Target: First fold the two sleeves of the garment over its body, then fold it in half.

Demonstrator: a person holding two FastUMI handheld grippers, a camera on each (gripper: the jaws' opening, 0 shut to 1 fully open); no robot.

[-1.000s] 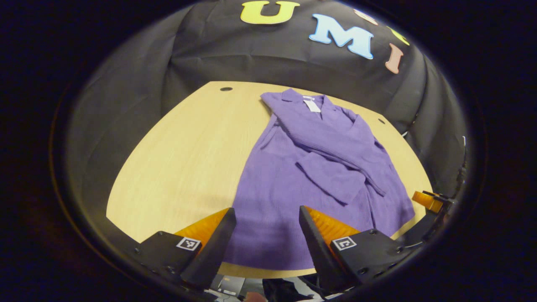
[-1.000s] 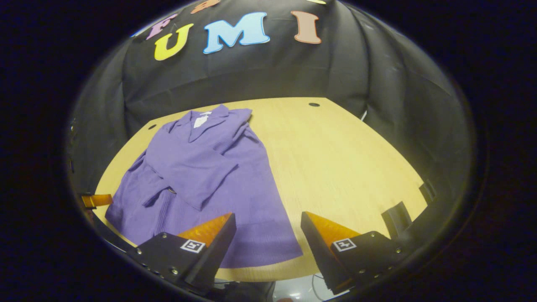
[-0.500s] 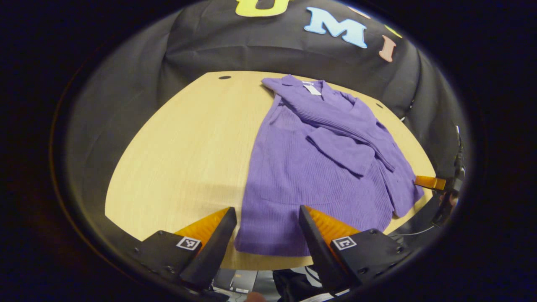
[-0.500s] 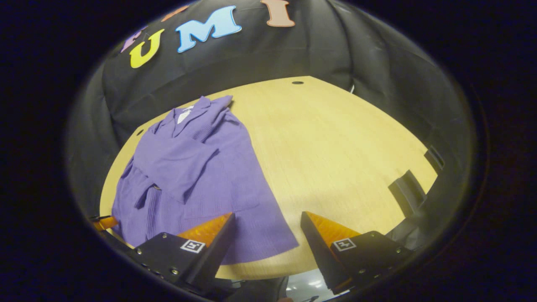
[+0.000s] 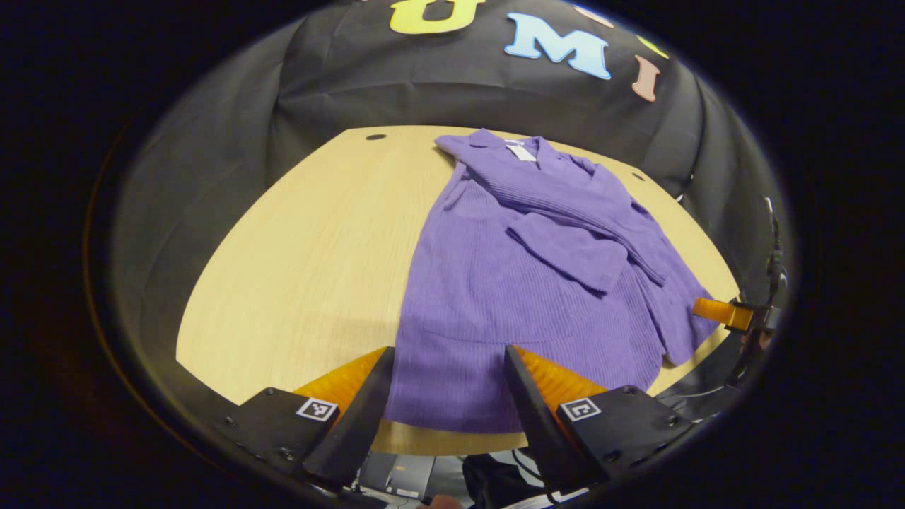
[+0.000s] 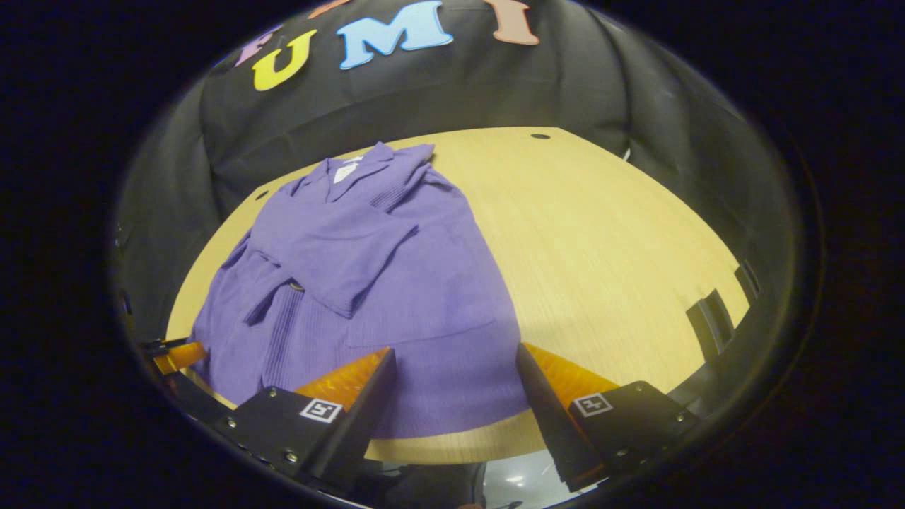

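Black cloth backs a pale wooden table (image 5: 297,240) where the purple garment (image 5: 509,283) lies flat, both sleeves (image 5: 565,244) already crossed over its body. Left gripper (image 5: 447,385) and right gripper (image 6: 452,385) hover at the hem, fingers apart, empty. Best pinch both hem corners evenly, then carry them up to the collar (image 6: 353,166).

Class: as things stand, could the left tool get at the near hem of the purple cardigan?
Probably yes. The left tool is open just above the purple cardigan's near hem, with nothing between them on the wooden table.
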